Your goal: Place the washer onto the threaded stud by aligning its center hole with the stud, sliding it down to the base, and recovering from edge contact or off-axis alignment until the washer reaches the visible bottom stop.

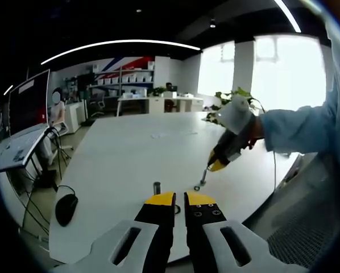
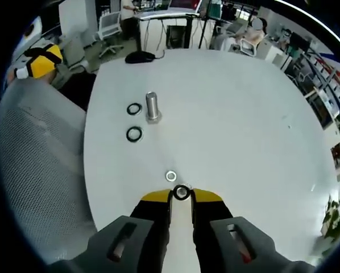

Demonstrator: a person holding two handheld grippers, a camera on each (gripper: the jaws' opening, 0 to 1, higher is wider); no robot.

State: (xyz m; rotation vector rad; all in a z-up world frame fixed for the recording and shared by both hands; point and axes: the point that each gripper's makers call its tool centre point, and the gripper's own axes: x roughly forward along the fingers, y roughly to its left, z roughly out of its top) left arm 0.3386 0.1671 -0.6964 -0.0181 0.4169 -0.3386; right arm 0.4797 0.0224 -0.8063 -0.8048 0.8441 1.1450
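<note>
In the right gripper view, the threaded stud stands upright on the bench, well ahead of the right claw. Two rings lie just left of it: one ring beside its base, the other ring nearer the claw. A washer lies flat on the bench just ahead of the claw tips, and another washer sits between those tips. A computer mouse rests at the bench's far edge. In the left gripper view, the stud stands just ahead of the left claw.

Black mouse at the white table's edge; mesh chair alongside.
</note>
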